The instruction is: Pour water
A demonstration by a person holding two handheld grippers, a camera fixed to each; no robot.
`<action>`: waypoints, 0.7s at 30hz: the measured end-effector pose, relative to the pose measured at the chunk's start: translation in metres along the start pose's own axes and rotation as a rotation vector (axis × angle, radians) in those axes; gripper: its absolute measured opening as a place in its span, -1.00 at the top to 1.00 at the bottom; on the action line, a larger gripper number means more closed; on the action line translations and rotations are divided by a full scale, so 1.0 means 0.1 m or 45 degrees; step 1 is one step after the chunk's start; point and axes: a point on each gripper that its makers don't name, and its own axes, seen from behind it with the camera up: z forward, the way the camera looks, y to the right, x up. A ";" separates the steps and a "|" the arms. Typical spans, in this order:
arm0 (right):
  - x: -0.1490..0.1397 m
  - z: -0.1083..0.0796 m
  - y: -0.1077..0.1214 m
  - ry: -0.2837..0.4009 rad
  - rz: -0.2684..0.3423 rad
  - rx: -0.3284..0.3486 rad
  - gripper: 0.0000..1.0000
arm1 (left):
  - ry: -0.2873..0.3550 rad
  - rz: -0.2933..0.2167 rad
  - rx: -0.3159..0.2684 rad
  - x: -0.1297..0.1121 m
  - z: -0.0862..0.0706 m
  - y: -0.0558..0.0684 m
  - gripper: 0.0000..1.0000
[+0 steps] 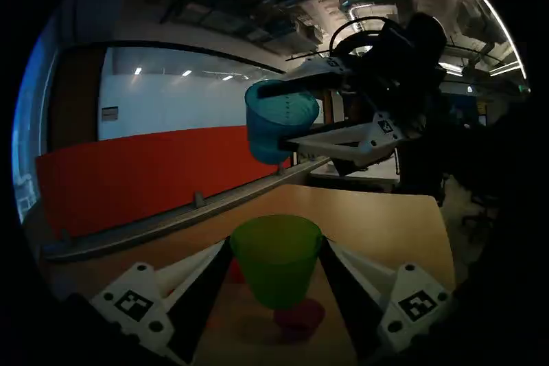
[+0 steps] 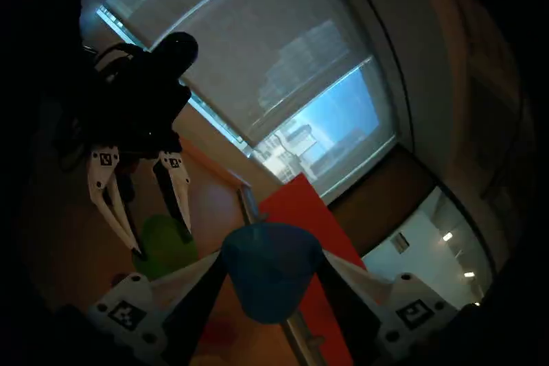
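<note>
A translucent green cup (image 1: 276, 270) stands upright between the fingers of my left gripper (image 1: 274, 246), which is shut on it just above the wooden table (image 1: 384, 222). Higher up and farther off, my right gripper (image 1: 278, 115) is shut on a blue cup (image 1: 274, 129), held a little tilted in the air. In the right gripper view the blue cup (image 2: 270, 273) sits between my right gripper's (image 2: 271, 256) fingers. Beyond it is the left gripper (image 2: 163, 241) with the green cup (image 2: 161, 256). I cannot tell whether either cup holds water.
A small red object (image 1: 300, 314) lies on the table under the green cup. A red partition (image 1: 137, 174) with a grey rail runs along the table's far edge. A person's dark form (image 1: 425, 126) is behind the right gripper. Large windows (image 2: 309, 91) show in the right gripper view.
</note>
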 end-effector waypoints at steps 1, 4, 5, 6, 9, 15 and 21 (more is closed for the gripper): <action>0.01 0.01 0.01 -0.001 -0.013 -0.002 -0.81 | 0.000 0.002 -0.003 0.00 0.00 0.01 -0.77; 0.02 0.02 0.02 -0.005 -0.048 -0.007 -0.80 | -0.001 0.006 -0.009 0.00 0.02 0.04 -0.77; 0.02 0.02 0.03 -0.007 -0.059 -0.009 -0.81 | -0.001 0.006 -0.011 0.01 0.02 0.05 -0.77; 0.02 0.03 0.03 -0.009 -0.070 -0.011 -0.81 | -0.001 0.005 -0.013 0.00 0.02 0.05 -0.77; 0.04 0.04 0.05 -0.012 -0.105 -0.015 -0.80 | -0.002 0.005 -0.017 0.00 0.04 0.07 -0.77; 0.08 0.06 0.07 -0.015 -0.169 -0.023 -0.80 | -0.002 0.004 -0.025 -0.01 0.06 0.08 -0.77; 0.12 0.10 0.08 -0.013 -0.223 -0.033 -0.80 | 0.000 0.001 -0.032 0.01 0.08 0.10 -0.77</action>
